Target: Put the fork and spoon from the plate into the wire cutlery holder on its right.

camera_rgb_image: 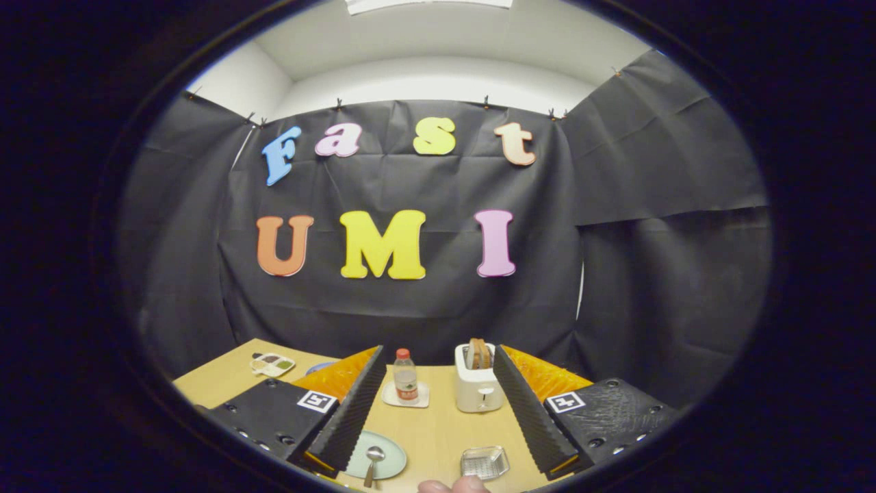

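Note:
My gripper (436, 390) is held high over the wooden table (438, 438), its two fingers spread wide and nothing between them. Below the left finger lies a pale green plate (390, 464), partly hidden by that finger. A metal spoon (373, 460) rests on the plate, bowl pointing away from me. I cannot make out a fork; the left finger covers part of the plate. The wire cutlery holder (484, 462) sits to the right of the plate, near the right finger, and looks empty.
A white toaster (477, 389) with bread in its slot stands beyond the fingers at the back. A small bottle (405, 378) on a white coaster is left of it. A divided dish (272, 363) lies far back left. Fingertips of a person's hand (453, 485) show at the near edge.

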The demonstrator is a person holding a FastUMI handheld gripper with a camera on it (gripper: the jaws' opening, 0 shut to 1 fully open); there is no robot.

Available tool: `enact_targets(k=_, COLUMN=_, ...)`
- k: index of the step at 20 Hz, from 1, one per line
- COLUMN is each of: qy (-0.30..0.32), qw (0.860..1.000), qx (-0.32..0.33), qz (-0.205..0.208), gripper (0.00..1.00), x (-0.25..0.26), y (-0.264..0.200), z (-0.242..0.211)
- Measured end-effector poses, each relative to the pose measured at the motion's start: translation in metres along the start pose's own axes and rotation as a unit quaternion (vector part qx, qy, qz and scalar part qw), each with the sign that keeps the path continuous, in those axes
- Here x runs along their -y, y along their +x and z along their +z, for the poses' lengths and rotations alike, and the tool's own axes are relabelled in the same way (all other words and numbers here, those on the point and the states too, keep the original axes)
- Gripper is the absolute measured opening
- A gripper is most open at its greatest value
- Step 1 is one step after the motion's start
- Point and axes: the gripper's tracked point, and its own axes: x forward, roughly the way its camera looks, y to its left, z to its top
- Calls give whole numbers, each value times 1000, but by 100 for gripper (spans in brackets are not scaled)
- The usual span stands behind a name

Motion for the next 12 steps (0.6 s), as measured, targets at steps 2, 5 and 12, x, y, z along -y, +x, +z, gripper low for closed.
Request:
enact_targets(k=2, qy=-12, qw=1000, qx=-18, qz=13, gripper=95, x=-12, y=-4, z=-16)
enact_targets(k=5, qy=-24, qw=997, qx=-58, qz=33, gripper=95, x=-31, y=-8, z=-47)
enact_targets(k=12, qy=-26, qw=958, qx=-259, qz=119, gripper=96, x=-99, y=-23, z=-175)
